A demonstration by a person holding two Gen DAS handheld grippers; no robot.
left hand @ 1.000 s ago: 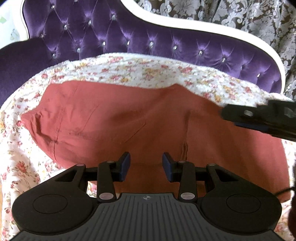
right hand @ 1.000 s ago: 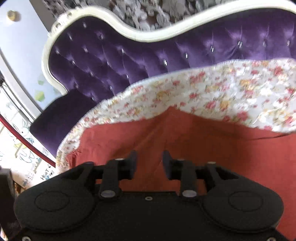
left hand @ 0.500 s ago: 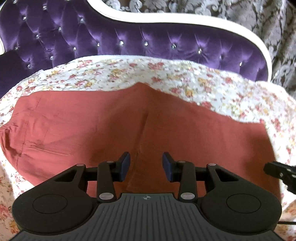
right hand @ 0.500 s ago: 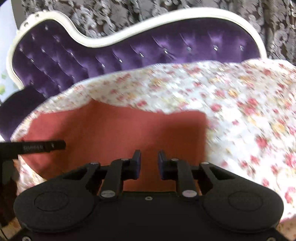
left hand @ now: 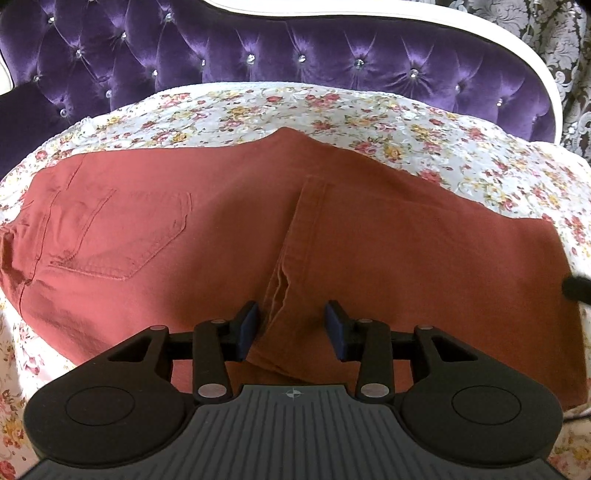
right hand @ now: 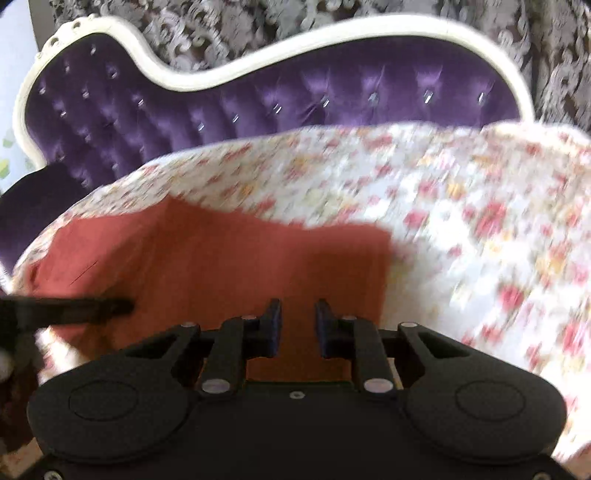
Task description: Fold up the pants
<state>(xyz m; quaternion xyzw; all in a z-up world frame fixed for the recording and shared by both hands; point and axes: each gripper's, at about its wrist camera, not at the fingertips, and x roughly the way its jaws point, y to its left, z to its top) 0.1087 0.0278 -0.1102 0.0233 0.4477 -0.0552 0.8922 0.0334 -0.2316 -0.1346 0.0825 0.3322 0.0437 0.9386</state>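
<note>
While pants (left hand: 229,236) cover floral sheet (left hand: 332,110) (purple sofa (left hand: 295,48) behind), nothing blocks them

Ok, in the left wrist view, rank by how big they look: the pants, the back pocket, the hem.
1. pants
2. back pocket
3. hem, smallest, though it runs nearer the camera, so unsure.

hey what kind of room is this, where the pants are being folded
Most likely a home living room or sitting room. The rust-red pants lie on a floral sheet spread over a purple tufted sofa with a white curved frame, and ornate grey damask wallpaper or curtain hangs behind it.
</note>
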